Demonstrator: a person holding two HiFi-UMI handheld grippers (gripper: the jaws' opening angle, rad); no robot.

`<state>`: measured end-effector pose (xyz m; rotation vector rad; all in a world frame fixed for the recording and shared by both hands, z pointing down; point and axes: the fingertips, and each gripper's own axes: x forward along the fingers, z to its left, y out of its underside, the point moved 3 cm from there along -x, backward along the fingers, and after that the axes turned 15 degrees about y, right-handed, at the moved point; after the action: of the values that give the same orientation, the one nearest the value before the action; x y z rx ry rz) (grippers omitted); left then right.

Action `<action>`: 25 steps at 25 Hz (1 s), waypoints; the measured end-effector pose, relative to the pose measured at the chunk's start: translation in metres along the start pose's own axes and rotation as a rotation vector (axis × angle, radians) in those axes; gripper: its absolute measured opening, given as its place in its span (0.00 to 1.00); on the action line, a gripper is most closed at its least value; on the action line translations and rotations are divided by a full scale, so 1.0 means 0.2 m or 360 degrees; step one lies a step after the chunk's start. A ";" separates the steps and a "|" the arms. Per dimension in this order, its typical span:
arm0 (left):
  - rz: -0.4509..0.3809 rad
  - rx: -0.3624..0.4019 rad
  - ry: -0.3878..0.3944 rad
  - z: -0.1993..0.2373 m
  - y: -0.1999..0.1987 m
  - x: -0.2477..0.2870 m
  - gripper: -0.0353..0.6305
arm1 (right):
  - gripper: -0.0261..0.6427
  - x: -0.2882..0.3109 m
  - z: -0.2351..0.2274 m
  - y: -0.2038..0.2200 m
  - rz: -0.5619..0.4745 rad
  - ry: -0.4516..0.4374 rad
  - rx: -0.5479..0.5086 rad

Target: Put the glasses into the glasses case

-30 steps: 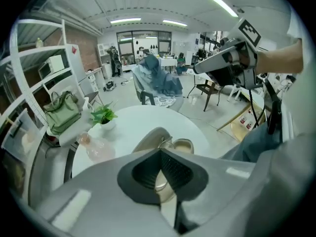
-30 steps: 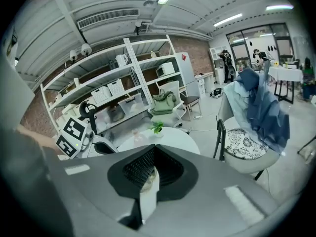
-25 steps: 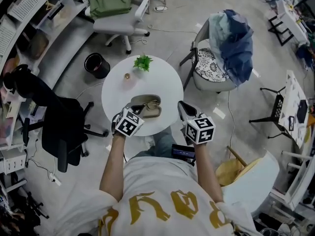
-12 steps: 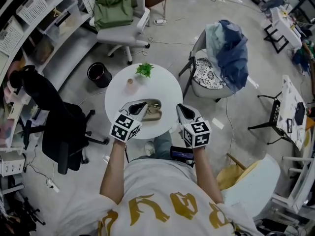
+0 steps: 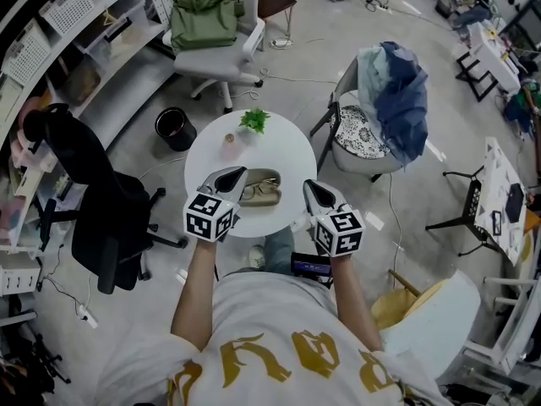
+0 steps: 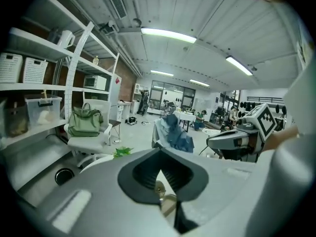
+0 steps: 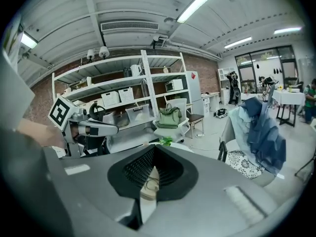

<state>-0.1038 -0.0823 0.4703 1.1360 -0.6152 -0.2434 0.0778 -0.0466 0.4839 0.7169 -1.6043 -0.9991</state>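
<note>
An olive glasses case [image 5: 264, 178] lies open on the round white table [image 5: 283, 146], with the glasses [image 5: 256, 191] resting in it. My left gripper [image 5: 235, 174] hovers at the case's left end, jaws shut with nothing between them. My right gripper [image 5: 311, 188] is at the table's right edge, a little apart from the case, jaws also shut and holding nothing. In the left gripper view the glasses [image 6: 162, 195] show through the narrow slit below the left gripper [image 6: 159, 158]. In the right gripper view the glasses [image 7: 150, 184] show below the right gripper [image 7: 154, 155].
A small green plant [image 5: 254, 120] and a small pot [image 5: 228, 139] stand at the table's far side. Around the table are a black office chair [image 5: 101, 214], a grey chair with a green bag [image 5: 204, 15], a chair draped with blue clothes [image 5: 390, 87] and a black bin [image 5: 172, 125].
My left gripper has drawn back a little from the case toward its left end. The right gripper stays at the table's right edge. The head camera has shifted.
</note>
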 end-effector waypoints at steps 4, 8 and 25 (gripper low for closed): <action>0.0040 0.0005 0.0000 0.00 0.03 0.00 0.05 | 0.08 -0.01 -0.01 -0.01 -0.0018 0.0004 0.0002; 0.0066 0.0035 0.0020 -0.02 0.05 0.00 0.05 | 0.08 -0.01 -0.01 -0.01 -0.0017 0.0010 0.0021; 0.0089 0.0043 -0.0009 0.02 0.08 0.00 0.05 | 0.08 -0.01 0.03 0.01 -0.0006 -0.0020 0.0024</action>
<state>-0.1080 -0.0783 0.4859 1.1425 -0.6560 -0.1906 0.0719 -0.0432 0.4839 0.7253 -1.6238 -0.9967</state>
